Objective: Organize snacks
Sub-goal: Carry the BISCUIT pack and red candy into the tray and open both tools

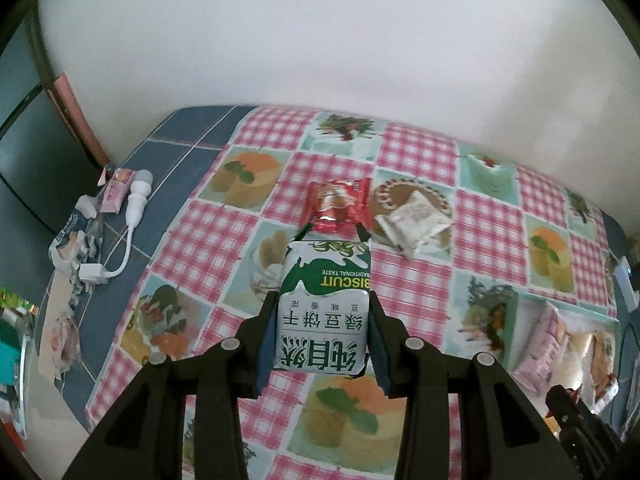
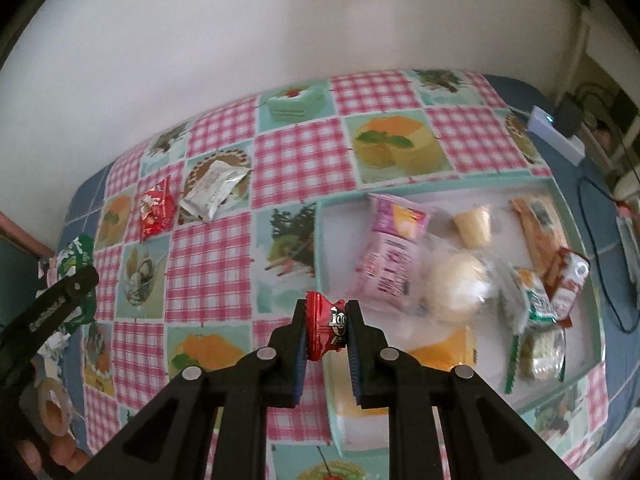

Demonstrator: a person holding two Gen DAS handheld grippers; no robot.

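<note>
Both tongs loaded, mid-transfer. Our left tongs are clamped on the green biscuit pack, held upright-ish above the desk, label upside down to the camera. Our right tongs are clamped on a small red candy wrapper, hovering just at the near-left corner of the tray.

Tray already holds a pink box, a clear bag with a pale round bun, a small yellow cup, a brown packet and a few more wrapped snacks at its right end. Still loose on the checked cloth: a red snack pack and a white snack pack, lying just beside each other, well apart from the tray.

Our read: we're in the drop-off step, roughly past halfway.

Next move:
- right: carry the candy further over the tray's bare floor, lower, then part the tongs. Bare floor sits near the left wall; the rest is crowded.
- left: bring the biscuit pack across to the tray; can't tell yet if it fits flat, may need to stand against the pink box.
- then go back for the two loose packs.

Clutter on the blue surface at far left (white cable, wrappers) isn't ours to sort, we think.
</note>
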